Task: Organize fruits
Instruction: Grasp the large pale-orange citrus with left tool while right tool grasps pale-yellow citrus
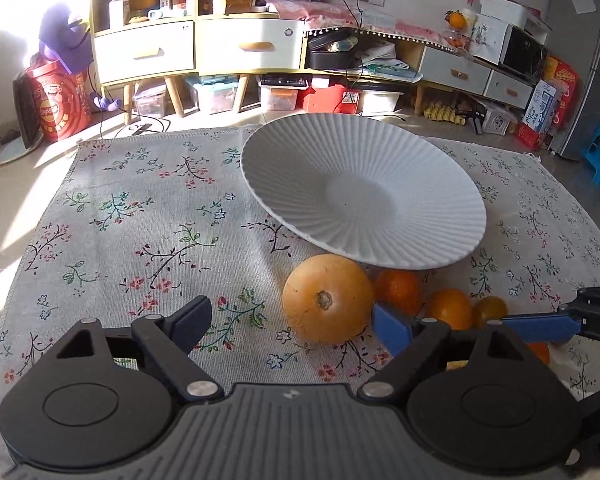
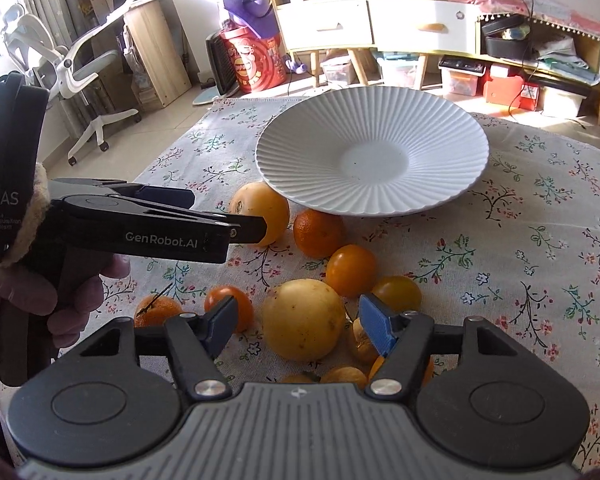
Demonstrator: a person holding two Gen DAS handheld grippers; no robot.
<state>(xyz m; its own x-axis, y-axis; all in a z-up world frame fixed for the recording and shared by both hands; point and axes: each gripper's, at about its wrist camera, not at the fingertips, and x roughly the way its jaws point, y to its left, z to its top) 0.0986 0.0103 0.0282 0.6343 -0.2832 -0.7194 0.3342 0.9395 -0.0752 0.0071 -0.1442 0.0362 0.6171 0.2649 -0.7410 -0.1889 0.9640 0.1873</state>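
**Fruit gathered below an empty plate, both grippers open**

While sunlight falls across the floral tablecloth, the left gripper sits low over it with its fingers spread wide and nothing between them. Its right finger lies just beside the large orange fruit, on that fruit's right side; whether they touch cannot be told. In the right wrist view the same gripper reaches in from the left, held by a gloved hand, its tip in front of that fruit.

Right of the large fruit, a row of smaller ones runs along the cloth: a mandarin, a smooth orange fruit and a yellower one. Nearer the right gripper's camera lie two more mandarins.

Between the wide-open fingers of the right gripper lies a large pale yellow fruit, with a visible gap to each blue pad. Several small fruits lie partly hidden under that gripper.

Behind the fruit stands the white ribbed plate, with nothing in it, its near rim just above the large orange fruit and the mandarin.
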